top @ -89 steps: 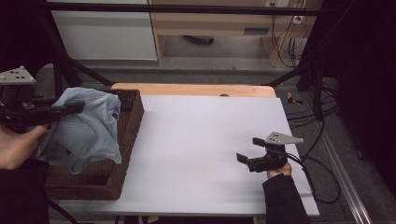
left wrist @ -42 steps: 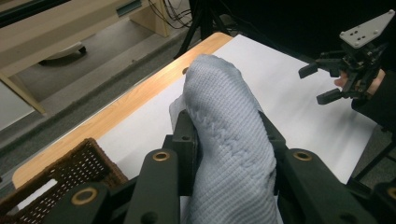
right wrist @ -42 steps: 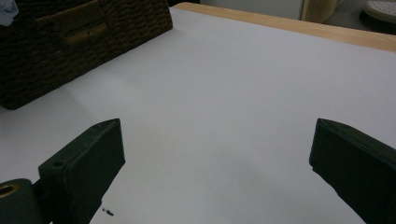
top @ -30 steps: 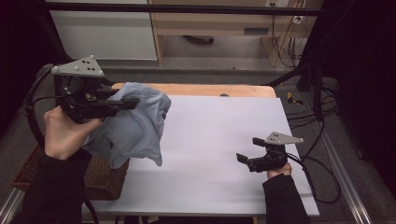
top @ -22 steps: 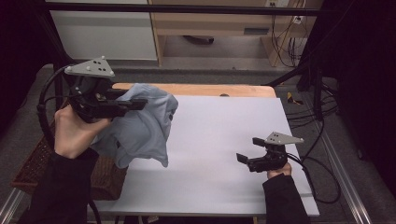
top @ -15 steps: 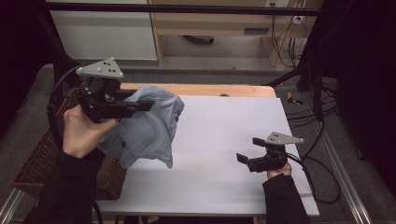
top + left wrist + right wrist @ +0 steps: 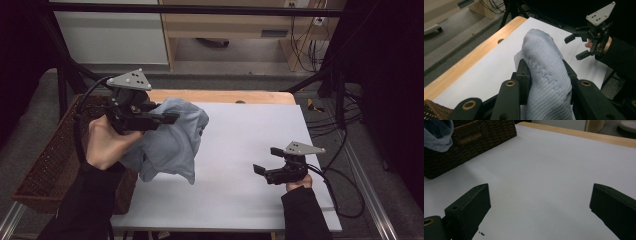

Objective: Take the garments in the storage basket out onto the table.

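A light blue knitted cloth (image 7: 170, 142) hangs in the air over the left part of the white table (image 7: 240, 150), bunched between the jaws of my left gripper (image 7: 167, 119). In the left gripper view the cloth (image 7: 544, 72) bulges up between both black jaws, which press on it from either side. My right gripper (image 7: 262, 170) rests low at the table's right front, jaws wide apart, with bare table between them (image 7: 539, 202). Its grey plate and open jaws also appear far off in the left gripper view (image 7: 584, 45). A corner of the cloth (image 7: 437, 133) hangs at the top left of the right gripper view.
A dark woven basket (image 7: 47, 165) stands at the table's left edge; its side wall (image 7: 466, 142) is in the right gripper view. A wooden strip (image 7: 225, 96) runs along the table's far edge. Cables trail on the floor at the right (image 7: 345, 160).
My left gripper has carried the cloth out of the basket, up and then rightward over the table, sinking slightly at the end. The right gripper has stayed still.
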{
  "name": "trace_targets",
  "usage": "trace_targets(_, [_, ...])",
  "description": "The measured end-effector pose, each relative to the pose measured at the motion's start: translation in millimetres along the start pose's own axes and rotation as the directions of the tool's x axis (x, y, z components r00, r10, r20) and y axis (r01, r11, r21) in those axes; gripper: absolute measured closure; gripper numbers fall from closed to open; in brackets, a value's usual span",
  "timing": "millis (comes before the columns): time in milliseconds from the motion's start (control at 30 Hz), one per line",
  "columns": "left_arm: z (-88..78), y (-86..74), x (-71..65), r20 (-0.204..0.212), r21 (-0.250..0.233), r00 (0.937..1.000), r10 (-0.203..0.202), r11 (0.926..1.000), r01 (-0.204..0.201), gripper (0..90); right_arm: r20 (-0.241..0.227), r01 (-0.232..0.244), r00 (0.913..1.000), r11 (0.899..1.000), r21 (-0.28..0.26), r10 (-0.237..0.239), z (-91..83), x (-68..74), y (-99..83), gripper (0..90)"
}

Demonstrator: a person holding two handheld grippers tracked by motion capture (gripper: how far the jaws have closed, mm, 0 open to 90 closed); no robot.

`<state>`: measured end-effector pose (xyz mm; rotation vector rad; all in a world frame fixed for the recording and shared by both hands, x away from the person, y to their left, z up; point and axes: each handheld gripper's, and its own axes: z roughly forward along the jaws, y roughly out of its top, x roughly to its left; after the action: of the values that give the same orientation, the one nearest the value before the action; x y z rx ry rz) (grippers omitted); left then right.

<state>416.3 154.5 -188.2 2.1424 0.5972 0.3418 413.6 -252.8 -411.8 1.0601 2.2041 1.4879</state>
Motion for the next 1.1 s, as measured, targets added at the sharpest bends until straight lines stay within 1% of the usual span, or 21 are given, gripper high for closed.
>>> trace_targets(67, [2.3, -0.6, -0.2, 0.003, 0.001, 1.0000, 0.000, 1.0000, 0.000, 67.3, 0.001, 0.000, 1.0000, 1.000, 0.000, 0.000, -0.1, 0.2, 0.0, 3.6])
trace_targets(200, [13.0, -4.5, 0.3, 0.016, 0.008, 0.9999, -0.005, 1.0000, 0.005, 67.3, 0.001, 0.000, 1.0000, 1.000, 0.000, 0.000, 0.1, 0.1, -0.1, 3.6])
trace_targets(233, [13.0, -4.5, 0.3, 0.016, 0.008, 0.9999, -0.005, 1.0000, 0.005, 67.3, 0.001, 0.000, 1.0000, 1.000, 0.000, 0.000, 0.1, 0.1, -0.1, 3.6])
trace_targets(333, [21.5, -7.8, 0.1, 0.021, 0.023, 0.9998, -0.005, 0.9997, 0.005, 67.3, 0.001, 0.000, 1.0000, 1.000, 0.001, 0.000, 0.1, -0.2, -0.2, 3.6])
trace_targets(400, [23.4, -8.9, 0.1, 0.023, 0.025, 0.9997, -0.005, 0.9997, 0.005, 67.3, 0.001, 0.001, 1.0000, 1.000, 0.001, -0.001, 0.1, -0.2, -0.2, 3.6])
trace_targets(433, [27.5, -10.9, 0.2, 0.026, 0.028, 0.9996, -0.009, 0.9996, 0.008, 67.3, 0.000, 0.001, 1.0000, 1.000, 0.000, -0.001, 0.1, -0.2, -0.2, 3.6])
trace_targets(533, [31.4, -13.4, 0.7, 0.031, 0.031, 0.9995, -0.011, 0.9995, 0.010, 67.2, 0.002, 0.001, 1.0000, 1.000, 0.001, -0.001, 0.6, -0.1, -0.4, 3.6])
trace_targets(633, [40.2, -20.4, 1.4, 0.040, 0.033, 0.9990, -0.020, 0.9993, 0.019, 67.2, 0.002, 0.001, 1.0000, 1.000, 0.003, -0.001, 0.8, -0.1, -0.5, 3.6])
trace_targets(667, [40.2, -20.4, 1.4, 0.040, 0.033, 0.9990, -0.020, 0.9993, 0.019, 67.2, 0.002, 0.002, 1.0000, 1.000, 0.003, -0.002, 0.8, 0.0, -0.5, 3.6])
trace_targets(767, [50.9, -29.6, 2.5, 0.049, 0.043, 0.9983, -0.030, 0.9987, 0.028, 67.2, 0.001, 0.002, 1.0000, 1.000, 0.003, -0.002, 0.9, 0.0, -0.5, 3.6])
trace_targets(800, [50.9, -29.6, 2.5, 0.049, 0.043, 0.9983, -0.030, 0.9987, 0.028, 67.2, 0.002, 0.002, 1.0000, 1.000, 0.003, -0.002, 1.0, 0.0, -0.5, 3.6])
trace_targets(867, [59.7, -37.5, 4.0, 0.058, 0.054, 0.9975, -0.040, 0.9979, 0.037, 67.1, 0.002, 0.002, 1.0000, 1.000, 0.003, -0.002, 1.2, 0.1, -0.6, 3.6])
trace_targets(900, [59.7, -37.5, 4.0, 0.058, 0.054, 0.9975, -0.040, 0.9979, 0.037, 67.1, 0.002, 0.002, 1.0000, 1.000, 0.003, -0.002, 1.2, 0.1, -0.6, 3.6])
trace_targets(933, [66.2, -42.8, 4.5, 0.062, 0.062, 0.9969, -0.048, 0.9971, 0.045, 67.0, 0.003, 0.001, 1.0000, 1.000, 0.004, -0.001, 1.4, 0.2, -0.6, 3.6])
trace_targets(1033, [75.9, -49.7, 4.8, 0.063, 0.084, 0.9967, -0.051, 0.9954, 0.046, 66.9, 0.003, 0.001, 1.0000, 1.000, 0.005, -0.001, 1.7, 0.3, -0.7, 3.6])
trace_targets(1100, [78.9, -51.8, 4.7, 0.064, 0.087, 0.9964, -0.056, 0.9950, 0.050, 66.8, 0.003, 0.000, 1.0000, 1.000, 0.005, 0.000, 1.8, 0.3, -0.8, 3.6])
